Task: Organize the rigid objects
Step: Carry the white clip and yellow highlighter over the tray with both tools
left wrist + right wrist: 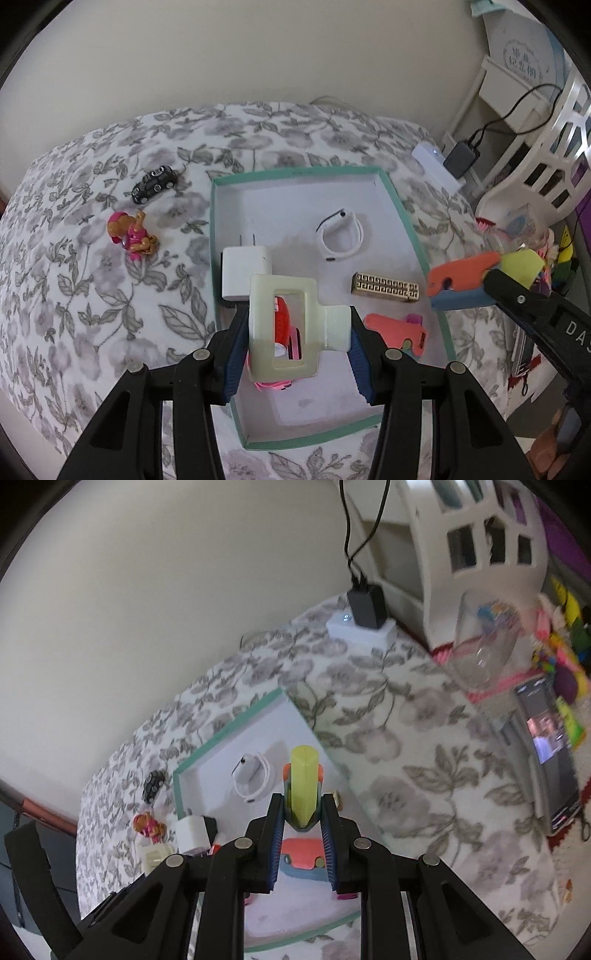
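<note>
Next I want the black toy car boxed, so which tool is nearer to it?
Left. The left tool, gripping the cream handle-shaped piece over the box, is nearer the black toy car; the right tool hangs past the box's far side.

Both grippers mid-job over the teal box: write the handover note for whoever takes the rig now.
Left gripper: shut on pale handle piece, above the teal box.
Right gripper: shut on orange-yellow toy, at the box's right edge.
Done, in box: white charger, white band, gold block, orange piece.
Left: drop both held items; black car and pink figure remain on the bedspread.
</note>
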`<state>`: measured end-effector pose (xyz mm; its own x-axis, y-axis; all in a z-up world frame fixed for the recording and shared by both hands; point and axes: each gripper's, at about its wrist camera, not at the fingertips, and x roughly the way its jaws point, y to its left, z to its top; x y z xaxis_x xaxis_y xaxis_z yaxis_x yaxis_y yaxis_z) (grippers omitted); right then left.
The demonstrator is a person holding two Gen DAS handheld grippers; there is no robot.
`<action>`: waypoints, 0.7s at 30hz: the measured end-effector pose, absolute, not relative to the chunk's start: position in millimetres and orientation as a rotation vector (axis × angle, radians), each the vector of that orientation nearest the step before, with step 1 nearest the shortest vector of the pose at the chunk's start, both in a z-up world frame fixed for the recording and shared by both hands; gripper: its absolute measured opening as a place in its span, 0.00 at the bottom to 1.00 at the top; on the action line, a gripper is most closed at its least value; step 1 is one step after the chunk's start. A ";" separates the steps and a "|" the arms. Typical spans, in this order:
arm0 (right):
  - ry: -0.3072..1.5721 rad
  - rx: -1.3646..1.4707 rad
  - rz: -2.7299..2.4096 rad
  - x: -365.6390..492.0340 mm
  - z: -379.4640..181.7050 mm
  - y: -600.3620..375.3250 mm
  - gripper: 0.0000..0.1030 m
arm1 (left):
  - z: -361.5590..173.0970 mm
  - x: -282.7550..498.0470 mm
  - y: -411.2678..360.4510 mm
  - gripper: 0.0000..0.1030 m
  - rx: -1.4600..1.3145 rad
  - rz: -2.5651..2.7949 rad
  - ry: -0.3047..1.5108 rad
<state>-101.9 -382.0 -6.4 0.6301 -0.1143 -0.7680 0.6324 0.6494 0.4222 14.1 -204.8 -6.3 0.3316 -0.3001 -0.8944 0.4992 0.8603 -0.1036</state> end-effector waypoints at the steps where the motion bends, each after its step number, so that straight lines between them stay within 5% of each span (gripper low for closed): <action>1: 0.786 0.759 -0.468 -100.5 -10.3 -382.2 0.20 | -8.7 13.9 -205.6 0.50 0.210 -0.525 1.122; 21: 0.856 0.832 -0.341 -75.1 -47.6 -367.6 0.21 | -23.6 19.0 -208.2 0.50 0.228 -0.503 1.150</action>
<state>-75.1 -367.6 -47.6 0.6272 0.0528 -0.7771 0.5727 0.6449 0.5061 19.0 -208.2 -23.6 0.3131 -0.2631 -0.9126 0.4917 0.8670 -0.0812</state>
